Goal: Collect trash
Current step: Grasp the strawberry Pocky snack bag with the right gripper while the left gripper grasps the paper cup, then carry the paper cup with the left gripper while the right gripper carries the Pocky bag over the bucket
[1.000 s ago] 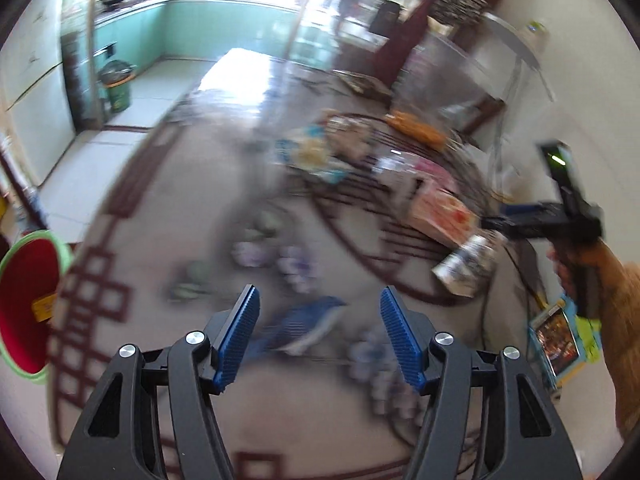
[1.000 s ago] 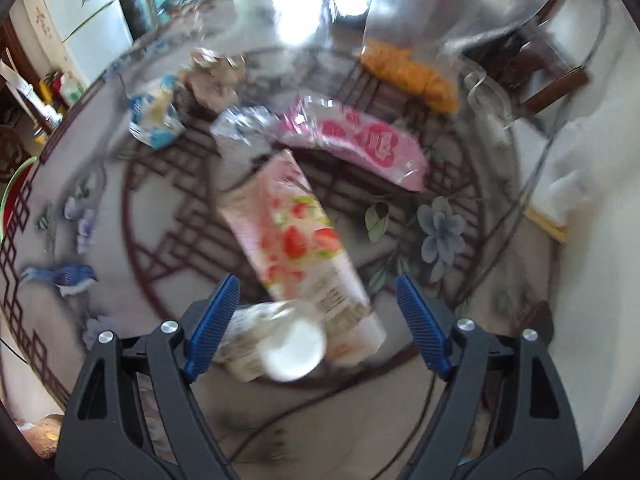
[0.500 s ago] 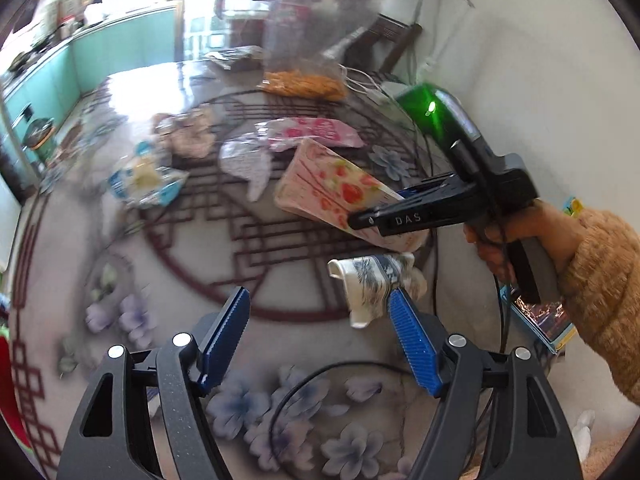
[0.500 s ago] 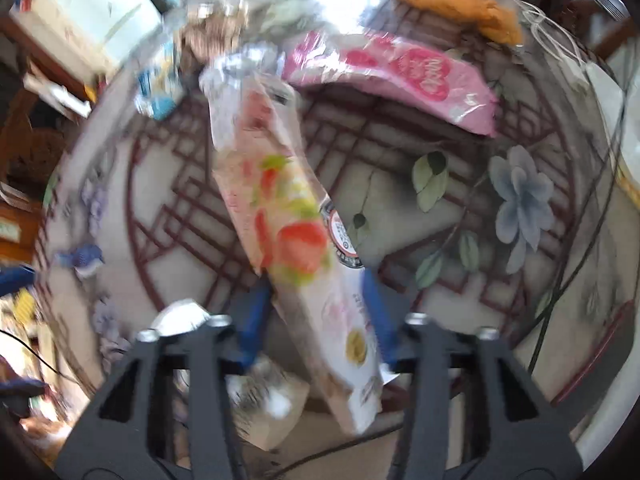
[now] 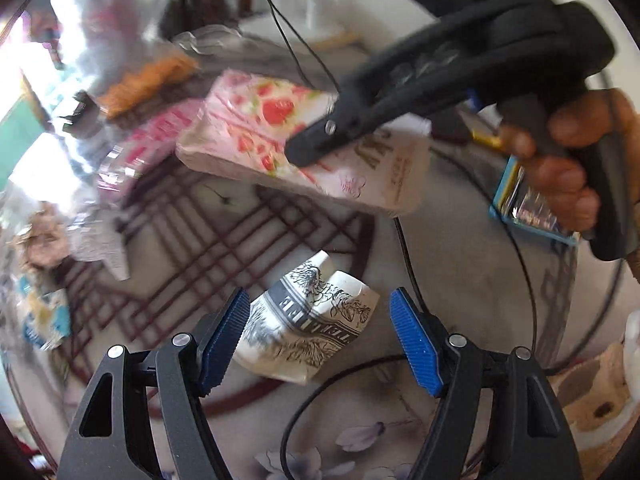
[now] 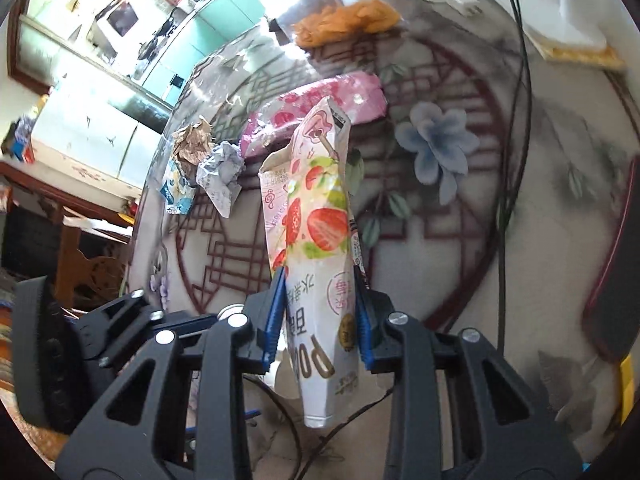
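While the right gripper (image 6: pixel 318 316) clamps the strawberry snack pouch (image 6: pixel 316 220) between its 2 blue pads, the jaws having just been closing on it, the pouch hangs lifted off the patterned table (image 6: pixel 460 240). Left wrist view: same pouch (image 5: pixel 280 140) held above the tabletop, a hand (image 5: pixel 568 168) on the right gripper's handle. Left gripper (image 5: pixel 320 332): jaws apart, nothing pinched; the crumpled paper cup (image 5: pixel 312 328) lies on its side on the table between the 2 fingers, pads not touching it. Other litter on the table: pink wrapper (image 6: pixel 320 100), crumpled white paper (image 6: pixel 220 176), brown wrapper (image 6: pixel 192 144), clear bag of orange snacks (image 6: pixel 344 20). A black cable (image 5: pixel 404 248) runs just beside the cup.
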